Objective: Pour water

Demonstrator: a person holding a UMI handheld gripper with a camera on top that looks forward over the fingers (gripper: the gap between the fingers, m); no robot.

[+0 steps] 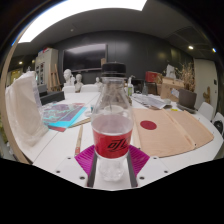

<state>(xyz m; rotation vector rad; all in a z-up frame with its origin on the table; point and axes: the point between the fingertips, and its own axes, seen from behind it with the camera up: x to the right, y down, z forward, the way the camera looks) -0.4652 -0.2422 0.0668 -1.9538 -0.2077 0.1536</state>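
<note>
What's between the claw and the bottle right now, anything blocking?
Nothing visible. The bottle already stands between the claw's fingers, its red-liquid base at the magenta pads. No receiving cup is identifiable, so the pour path cannot be judged.

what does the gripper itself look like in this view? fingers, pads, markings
The gripper shows two pale, whitish fingers flaring outward. Each has a magenta pad on its inner face. No cables, markings, hand or sleeve are visible.
</note>
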